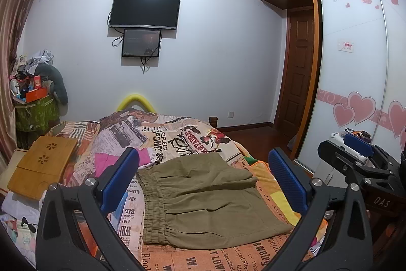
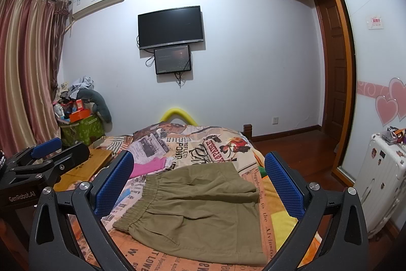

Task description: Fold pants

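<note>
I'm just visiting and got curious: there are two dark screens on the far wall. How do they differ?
The upper screen is clearly the larger; the lower screen is much smaller and hangs just beneath it, toward its right half. The upper screen looks fully black, while the lower screen shows a faint glow and dim text I cannot read. Cables dangle below the lower screen; a cable loops at the upper screen's left edge. Both are flat, dark-framed rectangles fixed to the same white wall.

**Folded khaki pants lie flat between spread blue fingers**

The left gripper (image 1: 203, 182) hovers above the bed with its blue-padded jaws wide apart, touching nothing. Between them, folded olive-khaki cotton pants (image 1: 210, 200) lie flat on the newspaper-print bedspread (image 1: 162, 139), elastic waistband to the left. A pink cloth (image 1: 106, 161) lies beyond, near a bamboo lap tray (image 1: 43, 164). The right gripper (image 1: 355, 154) shows at the right edge.
</note>
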The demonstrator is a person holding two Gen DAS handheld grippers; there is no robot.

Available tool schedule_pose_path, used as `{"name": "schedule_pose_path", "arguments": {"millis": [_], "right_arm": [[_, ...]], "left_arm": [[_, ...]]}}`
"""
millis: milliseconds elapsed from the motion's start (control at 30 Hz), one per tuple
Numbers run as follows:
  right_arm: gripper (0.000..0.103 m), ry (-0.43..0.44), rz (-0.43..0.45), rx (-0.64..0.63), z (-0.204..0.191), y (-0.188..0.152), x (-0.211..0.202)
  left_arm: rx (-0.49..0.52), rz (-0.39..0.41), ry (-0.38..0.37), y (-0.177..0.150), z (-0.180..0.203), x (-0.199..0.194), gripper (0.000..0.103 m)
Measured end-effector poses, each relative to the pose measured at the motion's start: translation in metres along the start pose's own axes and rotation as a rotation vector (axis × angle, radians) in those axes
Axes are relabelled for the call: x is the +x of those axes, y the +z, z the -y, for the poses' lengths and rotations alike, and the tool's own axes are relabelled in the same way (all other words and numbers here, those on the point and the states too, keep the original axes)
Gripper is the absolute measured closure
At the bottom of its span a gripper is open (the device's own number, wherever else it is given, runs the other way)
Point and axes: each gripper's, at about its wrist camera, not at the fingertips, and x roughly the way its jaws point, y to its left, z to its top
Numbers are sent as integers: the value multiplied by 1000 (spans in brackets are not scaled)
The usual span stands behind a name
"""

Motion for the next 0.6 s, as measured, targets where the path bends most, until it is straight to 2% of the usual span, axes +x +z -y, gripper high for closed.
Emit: {"name": "schedule_pose_path", "arguments": {"millis": [600], "right_arm": [[0, 1, -1, 1, 1, 1, 0]], "left_arm": [[11, 7, 10, 5, 9, -4, 0]]}}
